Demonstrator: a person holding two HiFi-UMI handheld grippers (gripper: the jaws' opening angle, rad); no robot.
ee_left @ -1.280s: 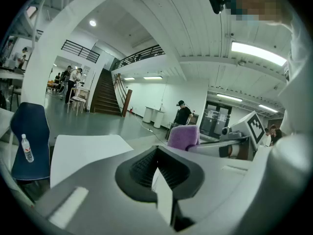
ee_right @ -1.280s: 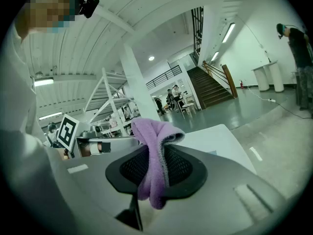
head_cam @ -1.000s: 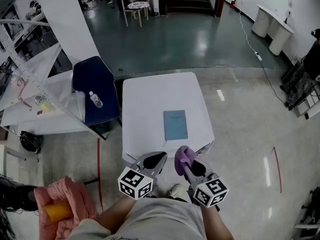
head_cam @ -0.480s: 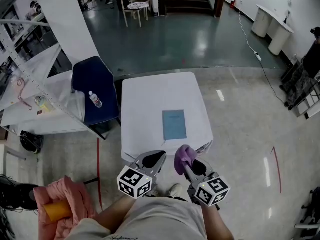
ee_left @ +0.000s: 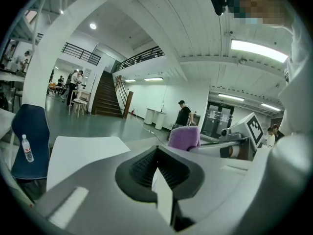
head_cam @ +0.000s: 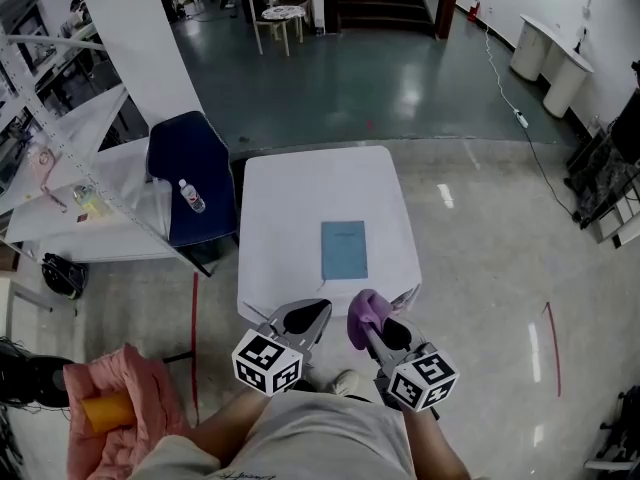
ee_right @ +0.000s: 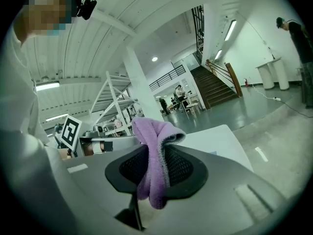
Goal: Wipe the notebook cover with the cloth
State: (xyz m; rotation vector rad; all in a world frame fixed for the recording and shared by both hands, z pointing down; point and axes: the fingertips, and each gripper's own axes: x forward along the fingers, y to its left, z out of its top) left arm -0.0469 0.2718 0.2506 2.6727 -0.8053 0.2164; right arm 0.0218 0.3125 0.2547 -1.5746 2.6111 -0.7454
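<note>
- Pink garment (head_cam: 135,408): I am seeing it bunched on the floor at far left, lying round an orange roll (head_cam: 105,411).
- Blue chair (head_cam: 188,178): it is standing just beside the worktop's left edge, and a clear water bottle (head_cam: 190,197) is resting on it.
- Left gripper (head_cam: 312,315): I am holding it low, in front of the worktop's near edge and left of its partner. In the left gripper view (ee_left: 157,155) the two jaws are meeting with nothing between them.
- Worktop (head_cam: 290,198): a white square top is lying ahead of both grippers.
- Notebook (head_cam: 344,250): the pale blue cover is lying flat on the worktop, about midway across and closer to the near edge than the far one. It is lying well apart from both grippers and nothing is touching it.
- Cloth (head_cam: 364,313): the purple cloth is standing up out of the right jaws, over the worktop's near edge.
- Right gripper (head_cam: 372,326): I am holding it beside the left one. In its own view (ee_right: 157,155) the jaws are pinching the cloth (ee_right: 152,168), which is folding over and hanging down between the pads.
</note>
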